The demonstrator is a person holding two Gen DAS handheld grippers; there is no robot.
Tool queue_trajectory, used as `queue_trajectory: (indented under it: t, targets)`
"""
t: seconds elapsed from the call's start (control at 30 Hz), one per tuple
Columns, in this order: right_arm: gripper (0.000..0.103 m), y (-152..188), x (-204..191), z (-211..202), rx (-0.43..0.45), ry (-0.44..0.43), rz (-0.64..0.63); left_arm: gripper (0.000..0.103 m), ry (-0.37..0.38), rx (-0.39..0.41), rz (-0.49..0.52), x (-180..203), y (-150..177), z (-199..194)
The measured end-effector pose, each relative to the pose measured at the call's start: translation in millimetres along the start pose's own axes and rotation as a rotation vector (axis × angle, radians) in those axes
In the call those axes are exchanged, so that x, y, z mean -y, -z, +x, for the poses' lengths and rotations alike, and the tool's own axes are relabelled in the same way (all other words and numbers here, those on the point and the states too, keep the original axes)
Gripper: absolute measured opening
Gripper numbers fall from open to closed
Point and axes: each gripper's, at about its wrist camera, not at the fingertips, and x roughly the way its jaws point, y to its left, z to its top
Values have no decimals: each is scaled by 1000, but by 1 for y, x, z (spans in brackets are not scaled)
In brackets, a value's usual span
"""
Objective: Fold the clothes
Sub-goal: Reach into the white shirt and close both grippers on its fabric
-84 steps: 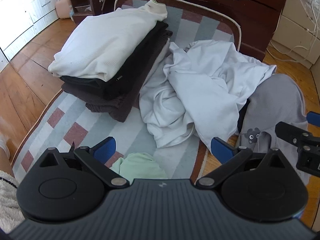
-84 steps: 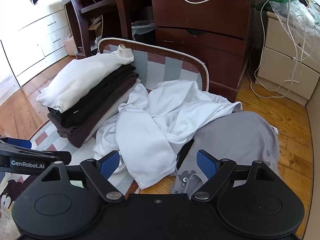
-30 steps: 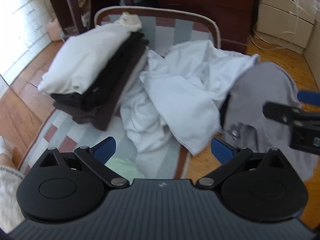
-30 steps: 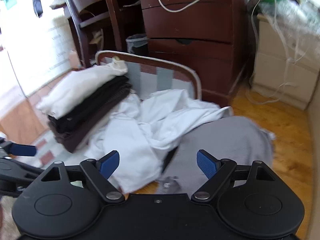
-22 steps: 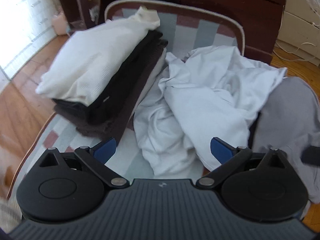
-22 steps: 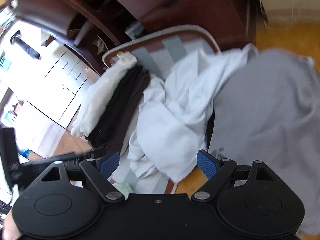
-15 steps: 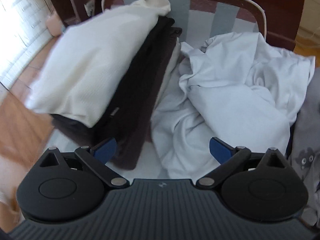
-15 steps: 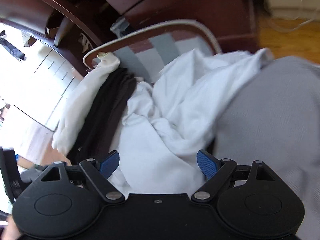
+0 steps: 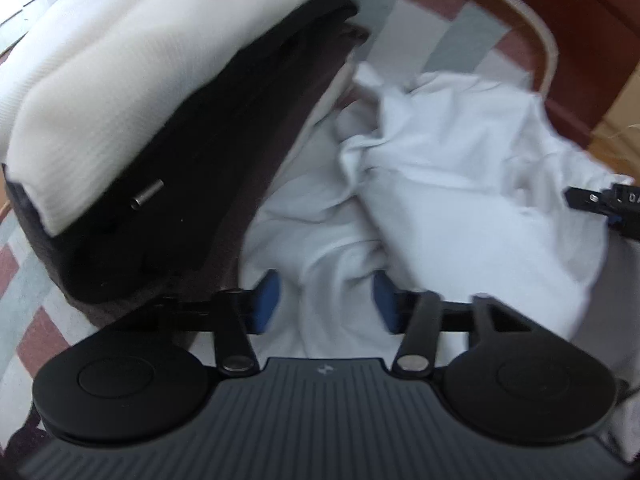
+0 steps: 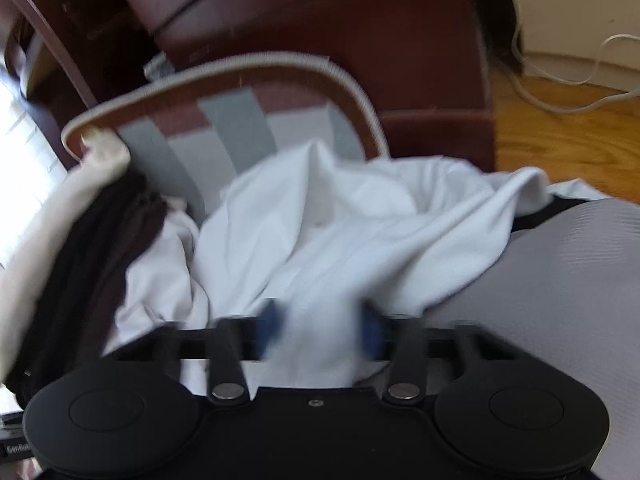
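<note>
I've got the crumpled white shirt (image 9: 460, 200) right in front of both cameras, heaped loose on the striped mat (image 10: 240, 124), hard against the right side of the folded stack (image 9: 120, 92). That stack is my landmark: cream knit on top, black and brown layers under it, squared off and sitting neat. Beyond the shirt, on the side away from the stack, lies a grey garment (image 10: 568, 288), spread flat.

The shirt looks light, thin and completely limp. It won't hold any shape, it'll drape and trail the moment it lifts, and the folds bunched on top of each other could slide. No fragility to worry about. I'd want hold of an edge, a hem or a shoulder seam, not a fistful from the middle of the heap.

Left tool (image 9: 326, 300): fingers drawn in to about half width, a ridge of white cloth rising between the blue pads near the stack's lower corner. Right tool (image 10: 318, 332): much the same gap, cloth bulging up between its pads, further from the stack. Both views are motion-blurred, so I can't swear either pair is truly pinching; it looks like closing around fabric, not clamped.
</note>
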Motion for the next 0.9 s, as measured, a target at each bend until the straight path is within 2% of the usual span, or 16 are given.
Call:
queue_trajectory:
  t: [0.03,0.1,0.2,0.27,0.3,0.33,0.37,0.4,0.43,0.47,0.5,0.6,0.7,0.77,0.83,0.9]
  targets:
    - [9,0,-3,10,-21,-7,-10,34,-11,-5,-2,0,-1,5]
    - [9,3,-14,22,-40,-61,-24,33,26,-15,-31,-3,-1,11]
    - [9,6,-39,29,-75,-279,-28,34,82,-30,-74,-7,-3,20]
    - [9,7,-48,31,-99,-360,-13,38,115,-38,-98,-9,-3,25]
    - [13,7,-52,32,-110,-398,-6,41,121,-37,-98,-9,-2,24]
    - [14,5,-53,27,-95,-374,-12,41,116,-37,-86,-7,-1,22]
    - [23,4,-53,22,-78,-332,-18,41,87,-42,-50,-2,-2,20]
    - [37,2,-51,17,-60,-263,-21,41,57,-41,-10,5,-2,18]
    - [65,1,-49,11,-41,-195,-22,42,33,-26,32,12,-2,15]
    - [77,1,-44,8,-20,-148,-3,52,33,-9,54,17,-3,12]
    - [79,2,-40,6,-9,-115,19,63,45,-2,56,20,-5,11]
    - [84,10,-20,21,-83,-107,93,71,84,-35,-6,16,-11,24]
    - [90,15,-25,35,-99,-84,64,80,148,-87,-119,0,-14,50]
    - [90,15,-45,49,-166,-50,-19,81,199,-115,-174,-9,-12,67]
    - [89,17,-62,67,-226,-3,-88,80,234,-97,-182,-12,-10,73]
    - [70,21,-77,81,-260,-2,-137,63,251,-86,-162,-12,-10,71]
